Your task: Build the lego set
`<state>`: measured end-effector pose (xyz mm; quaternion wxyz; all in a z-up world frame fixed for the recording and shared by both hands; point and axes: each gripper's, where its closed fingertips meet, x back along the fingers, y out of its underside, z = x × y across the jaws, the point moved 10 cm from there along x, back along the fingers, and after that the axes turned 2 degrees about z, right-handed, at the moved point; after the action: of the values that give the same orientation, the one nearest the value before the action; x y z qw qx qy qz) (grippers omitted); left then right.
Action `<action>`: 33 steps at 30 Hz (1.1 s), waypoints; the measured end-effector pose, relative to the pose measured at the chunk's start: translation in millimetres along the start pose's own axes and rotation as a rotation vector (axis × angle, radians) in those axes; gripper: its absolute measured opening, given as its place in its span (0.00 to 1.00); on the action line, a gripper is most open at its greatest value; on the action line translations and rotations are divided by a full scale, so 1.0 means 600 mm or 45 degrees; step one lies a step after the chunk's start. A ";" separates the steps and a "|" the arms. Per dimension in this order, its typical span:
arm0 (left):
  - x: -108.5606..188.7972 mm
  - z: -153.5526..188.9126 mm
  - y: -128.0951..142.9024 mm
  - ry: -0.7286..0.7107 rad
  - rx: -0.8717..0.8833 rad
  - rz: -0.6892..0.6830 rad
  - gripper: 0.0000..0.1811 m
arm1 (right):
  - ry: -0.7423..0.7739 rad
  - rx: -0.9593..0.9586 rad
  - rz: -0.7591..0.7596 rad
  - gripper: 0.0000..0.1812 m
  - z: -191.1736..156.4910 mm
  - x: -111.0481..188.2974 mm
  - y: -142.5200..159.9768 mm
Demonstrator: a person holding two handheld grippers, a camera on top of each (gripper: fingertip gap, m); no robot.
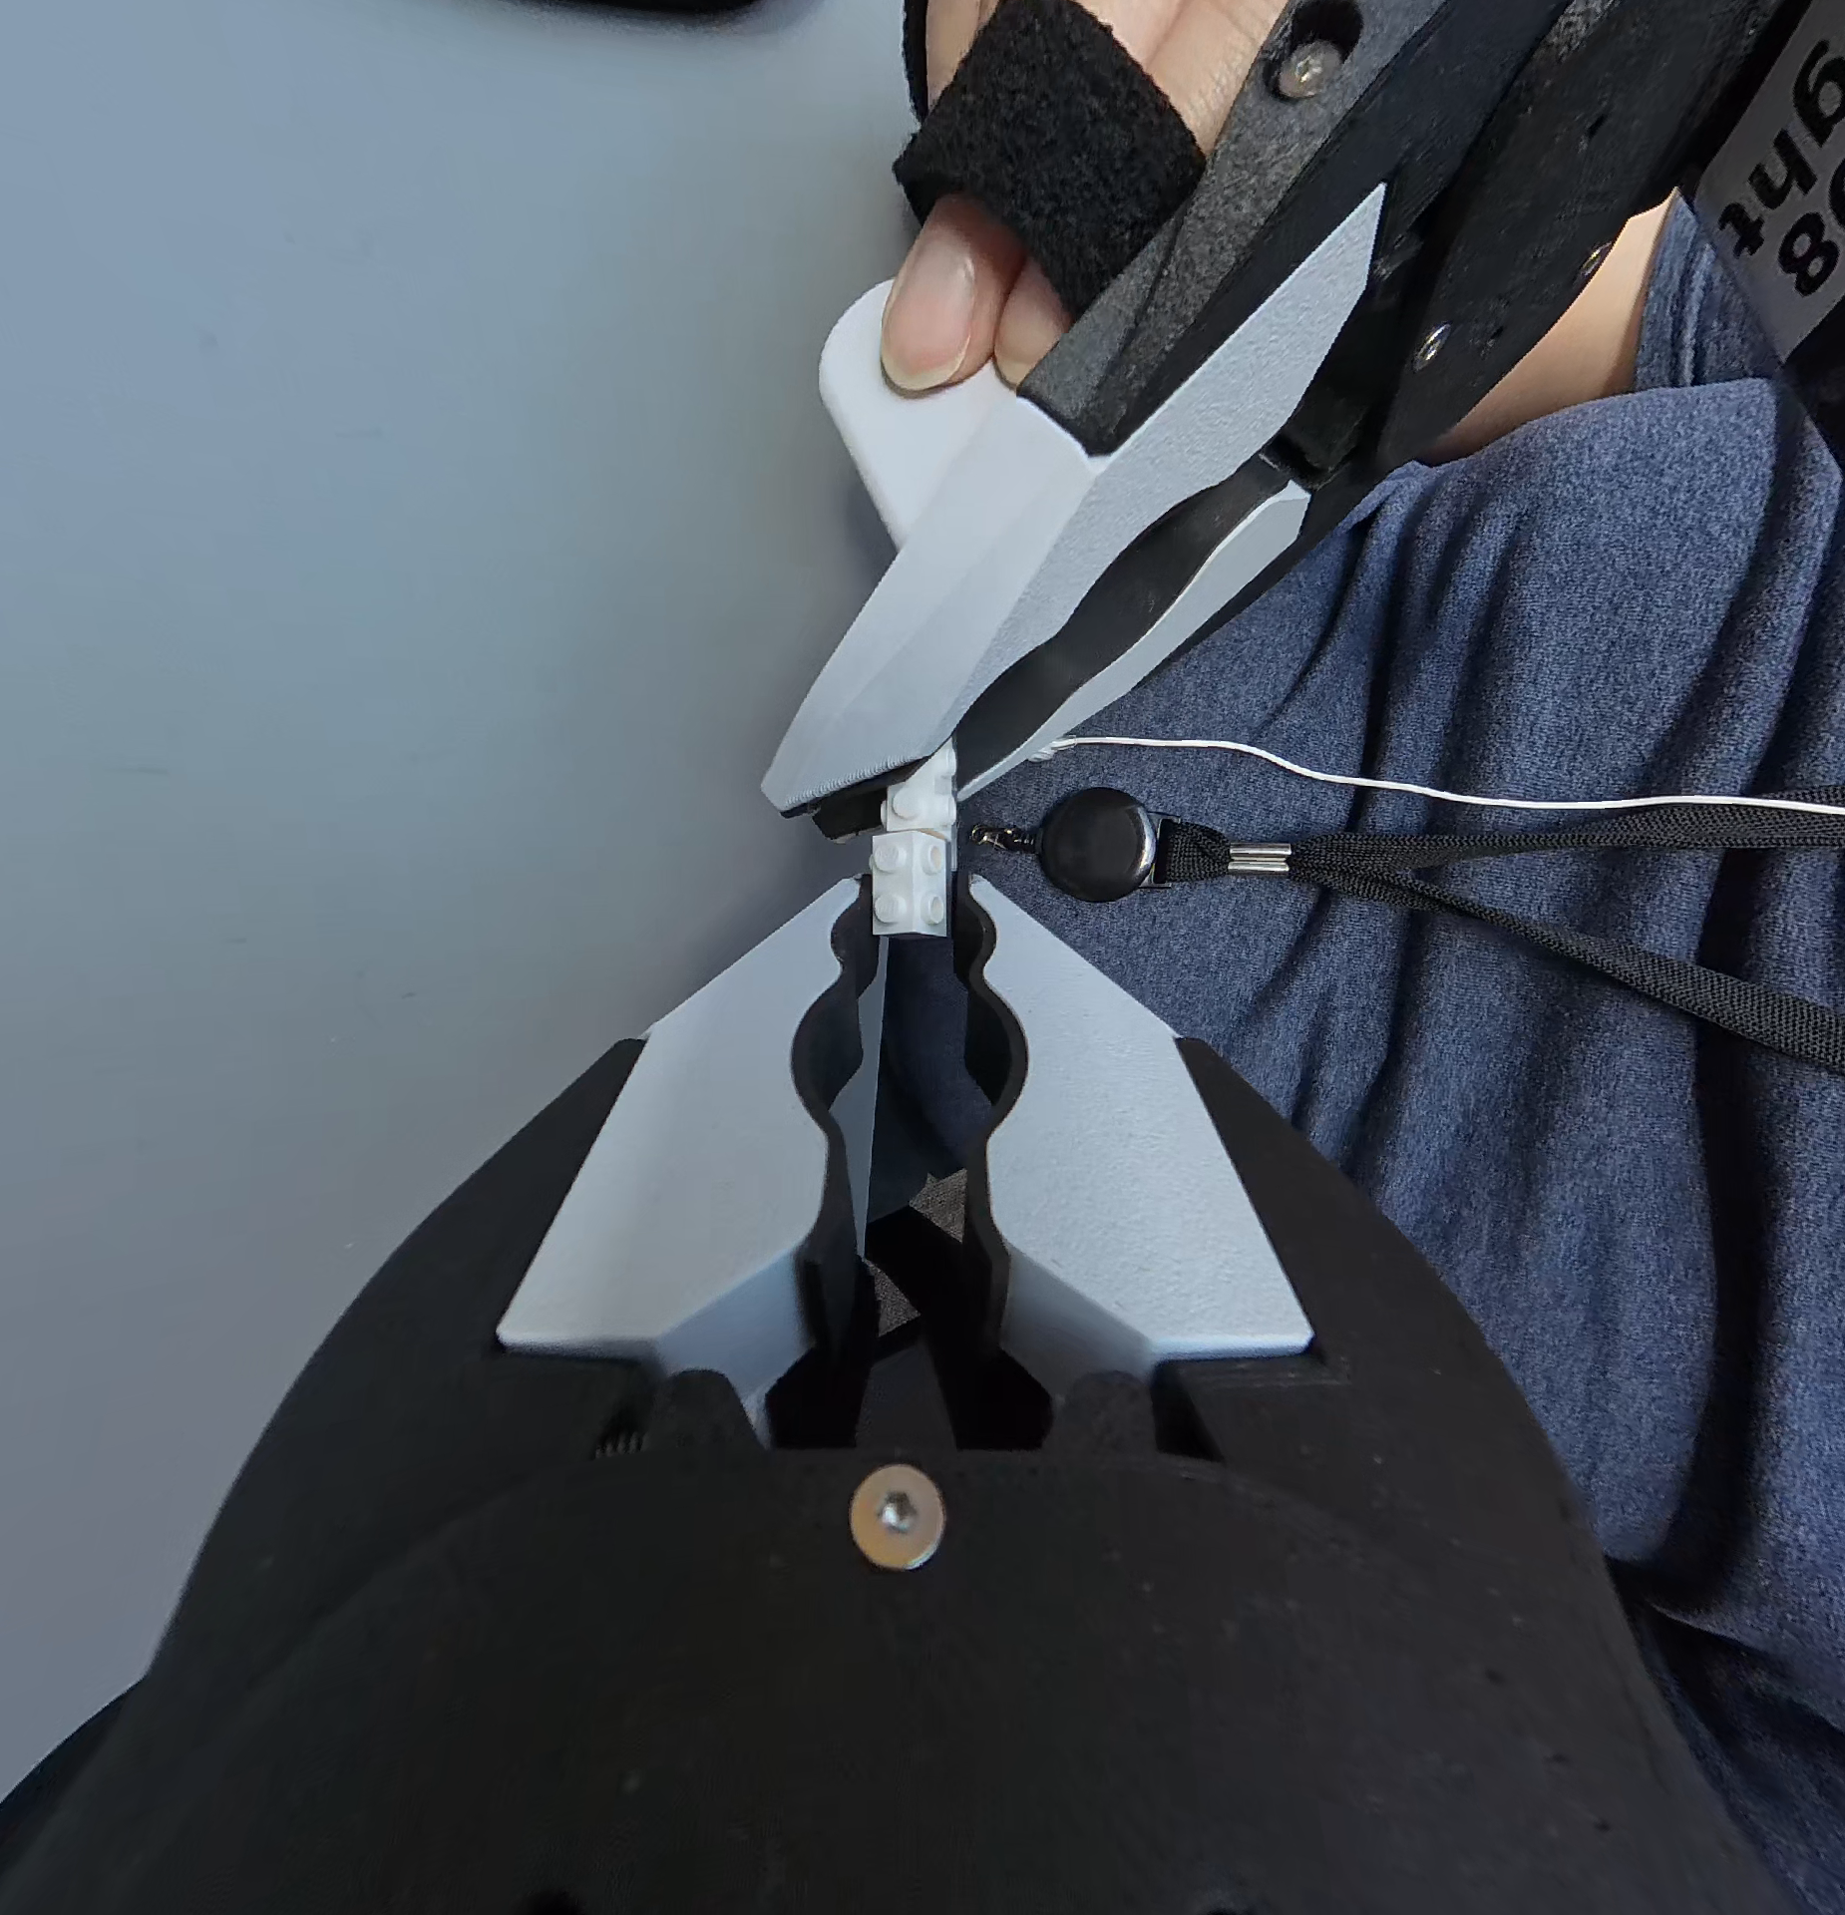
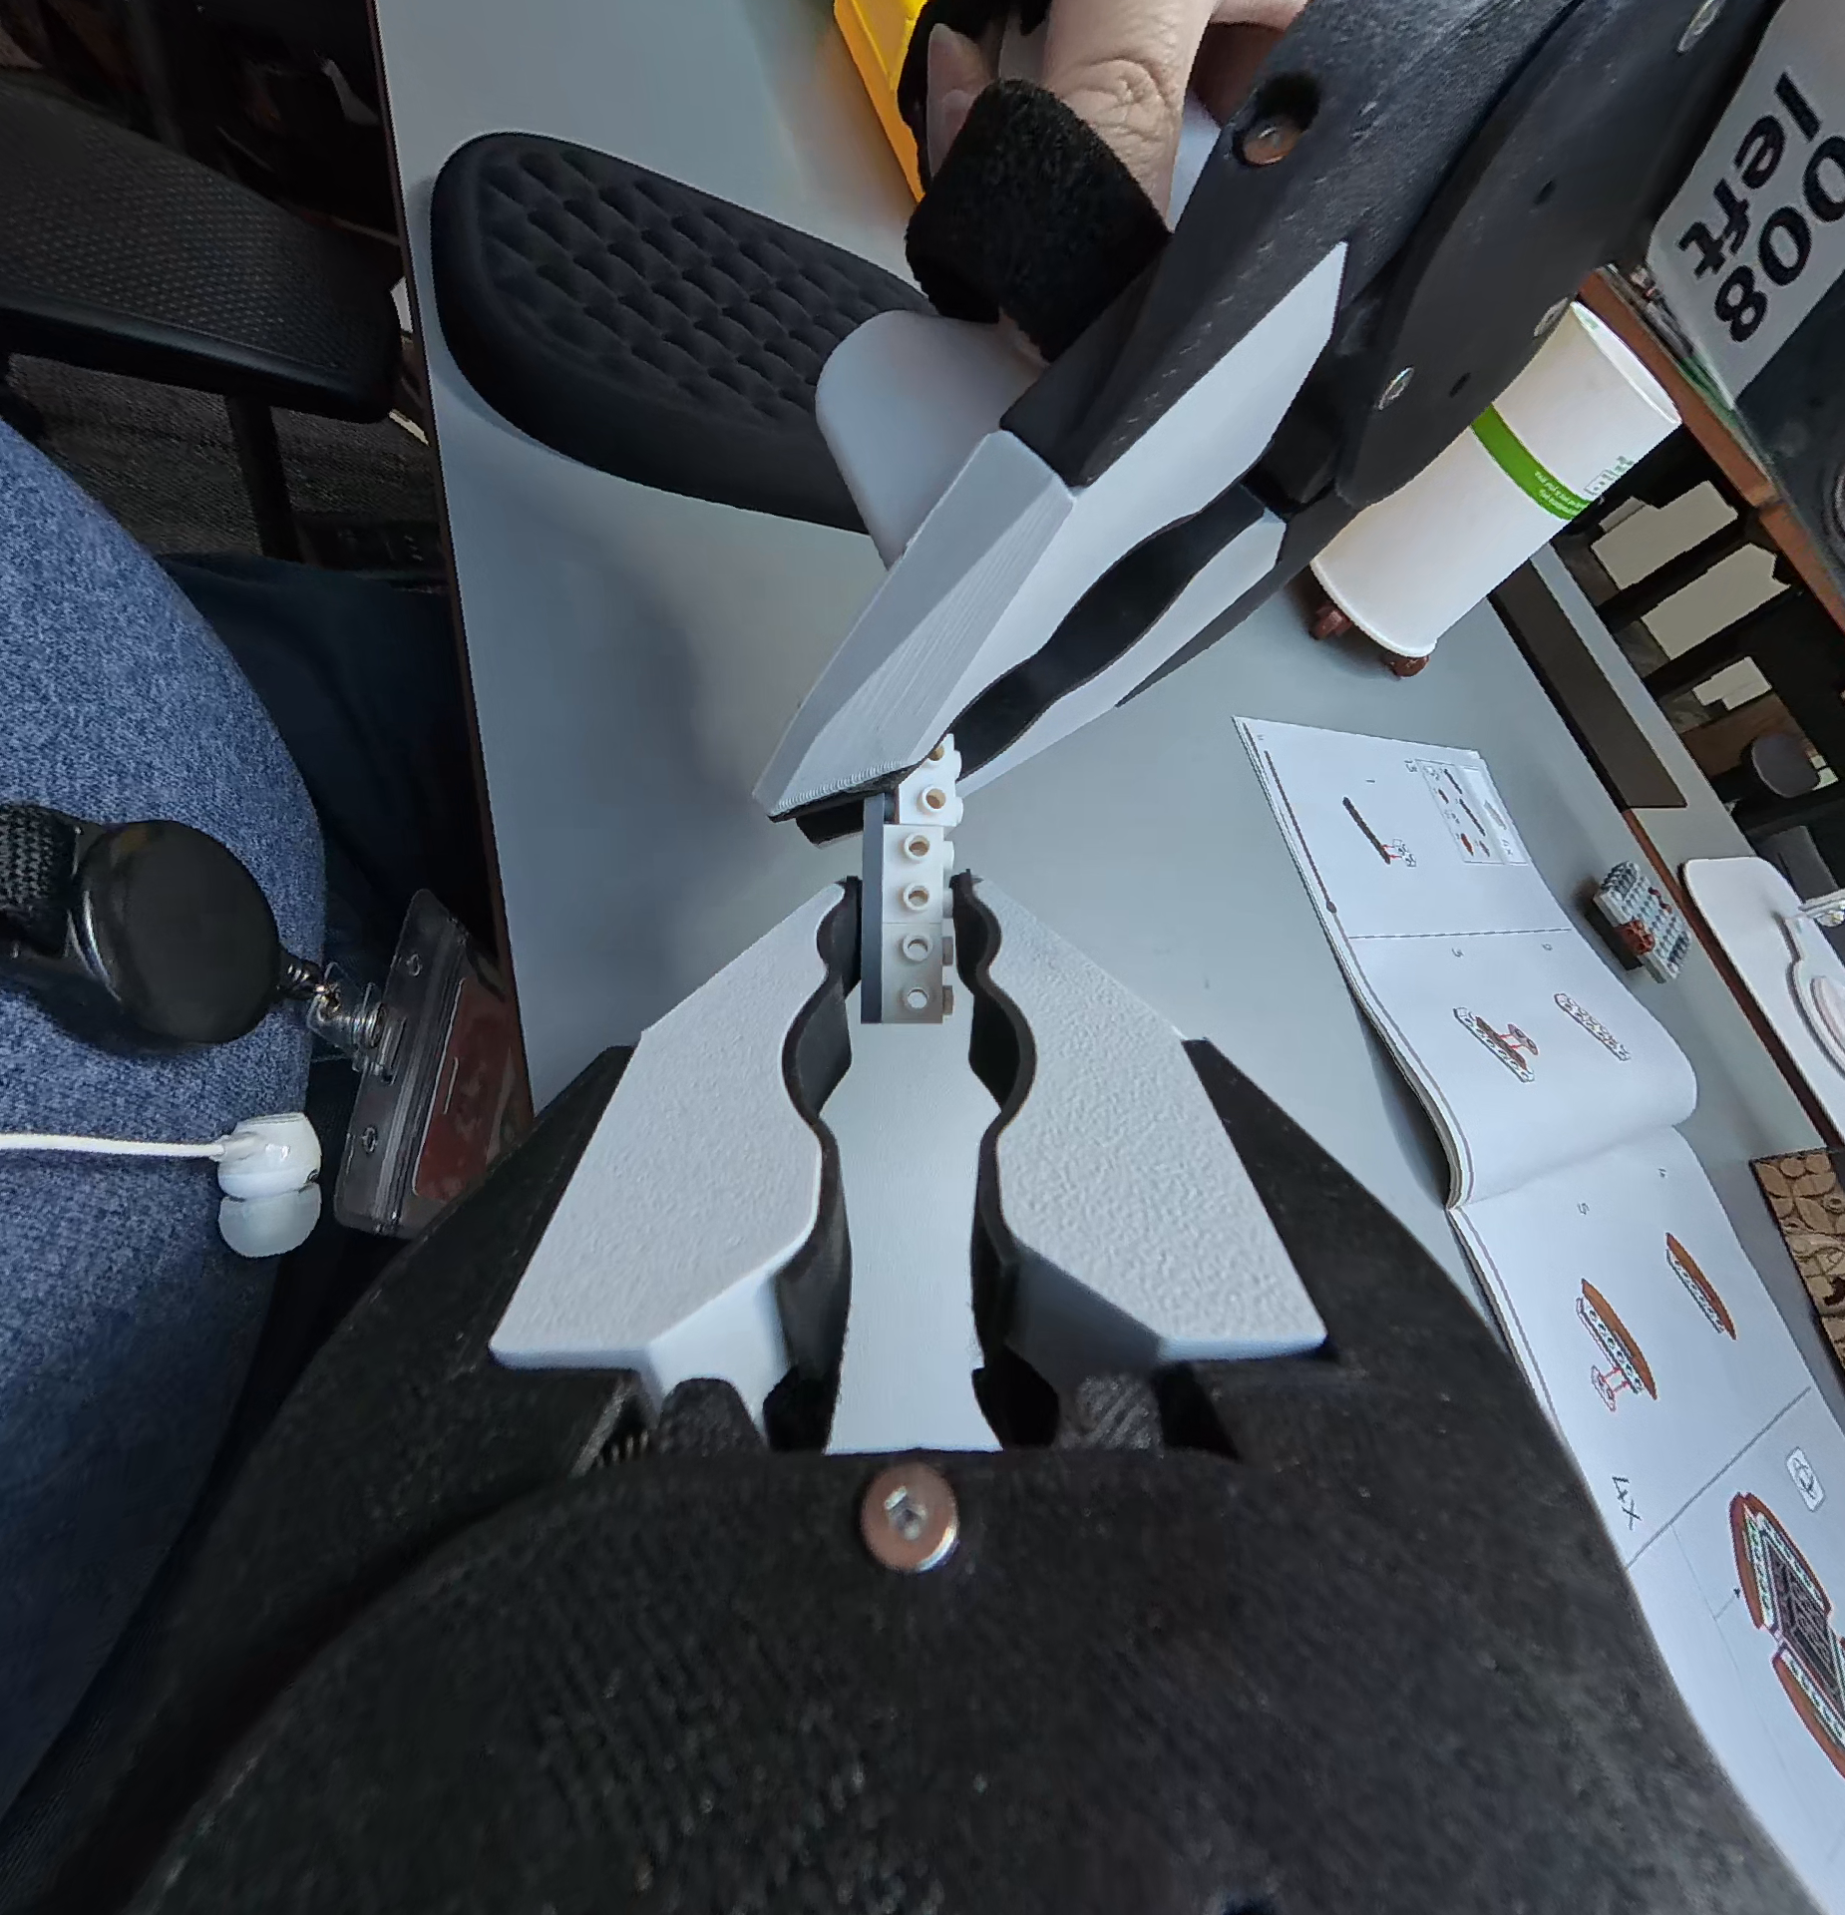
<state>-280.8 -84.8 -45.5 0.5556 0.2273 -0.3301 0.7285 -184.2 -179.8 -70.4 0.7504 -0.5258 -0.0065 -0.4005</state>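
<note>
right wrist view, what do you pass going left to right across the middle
black badge reel → white earbud → white lego piece held in the jaws → open instruction booklet → small grey lego build

Two grippers are seen, the left gripper [image 1: 910, 891] and the right gripper [image 2: 903, 938], both clamped on one small stack of white bricks [image 2: 913, 902]. One open instruction booklet [image 2: 1499, 995] is counted on the table [image 2: 628, 663], along with one paper cup [image 2: 1468, 487], one black cushion [image 2: 639, 311] and one small grey brick assembly [image 2: 1638, 917]. One earbud [image 2: 271, 1181] and one badge reel [image 2: 172, 933] are counted.
</note>
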 end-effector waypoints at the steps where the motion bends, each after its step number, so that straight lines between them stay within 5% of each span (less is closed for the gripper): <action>1: 0.000 0.001 0.000 0.005 0.000 0.001 0.07 | -0.001 -0.002 0.004 0.10 0.000 0.000 -0.001; 33: -0.001 0.000 0.006 0.068 -0.001 0.019 0.06 | 0.079 0.090 0.150 0.08 -0.007 0.005 -0.016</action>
<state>-284.3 -85.5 -46.9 0.5587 0.2050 -0.3173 0.7383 -189.5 -186.2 -63.3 0.7906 -0.4856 0.0335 -0.3714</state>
